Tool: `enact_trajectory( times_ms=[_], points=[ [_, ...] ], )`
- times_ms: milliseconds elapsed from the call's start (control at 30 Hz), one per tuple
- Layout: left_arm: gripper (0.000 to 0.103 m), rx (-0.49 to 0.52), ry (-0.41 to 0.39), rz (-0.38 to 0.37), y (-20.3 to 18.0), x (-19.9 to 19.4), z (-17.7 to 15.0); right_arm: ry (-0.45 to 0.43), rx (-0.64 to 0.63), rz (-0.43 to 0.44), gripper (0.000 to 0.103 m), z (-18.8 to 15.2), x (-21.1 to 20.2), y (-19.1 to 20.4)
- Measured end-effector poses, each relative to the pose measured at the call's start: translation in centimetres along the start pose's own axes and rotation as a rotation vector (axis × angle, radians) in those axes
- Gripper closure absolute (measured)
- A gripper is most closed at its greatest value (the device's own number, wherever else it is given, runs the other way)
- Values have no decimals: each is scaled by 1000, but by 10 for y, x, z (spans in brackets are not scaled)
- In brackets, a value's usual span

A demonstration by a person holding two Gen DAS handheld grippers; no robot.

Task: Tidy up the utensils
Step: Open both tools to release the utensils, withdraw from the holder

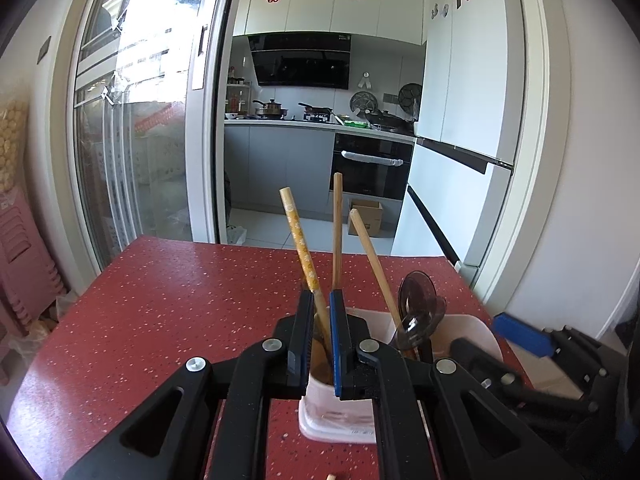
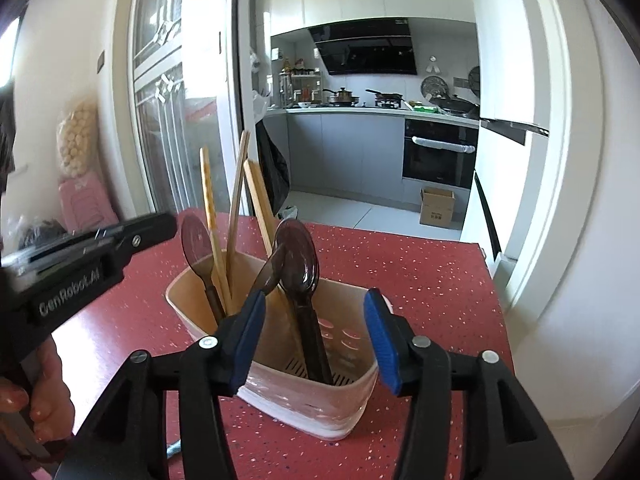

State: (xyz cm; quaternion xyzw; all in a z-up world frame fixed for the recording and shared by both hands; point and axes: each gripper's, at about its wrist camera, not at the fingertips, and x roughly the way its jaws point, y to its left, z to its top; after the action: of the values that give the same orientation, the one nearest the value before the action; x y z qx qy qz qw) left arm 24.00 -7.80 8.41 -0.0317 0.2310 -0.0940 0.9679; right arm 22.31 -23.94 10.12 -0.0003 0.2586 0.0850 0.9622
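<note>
Left tool [image 1: 321,336] grips one of three chopsticks [image 1: 302,249]; right tool [image 2: 316,336] released.

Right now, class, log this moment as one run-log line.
left hand-held gripper: shut on patterned yellow chopstick | right hand-held gripper: open, empty | white plastic utensil holder: chopsticks, brown spoons

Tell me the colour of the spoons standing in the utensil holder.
Translucent dark brown. The spoons show best in the right wrist view, standing in the pale holder.
</note>
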Motion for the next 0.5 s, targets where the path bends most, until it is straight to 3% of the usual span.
enact_trajectory(
  times_ms=[367,500],
  points=[
    [66,13,74,31,14,-35,-17,3,99,19,37,-6,-42,-1],
    [66,44,120,38,17,-47,-34,18,101,37,28,-14,-55,7]
  ],
)
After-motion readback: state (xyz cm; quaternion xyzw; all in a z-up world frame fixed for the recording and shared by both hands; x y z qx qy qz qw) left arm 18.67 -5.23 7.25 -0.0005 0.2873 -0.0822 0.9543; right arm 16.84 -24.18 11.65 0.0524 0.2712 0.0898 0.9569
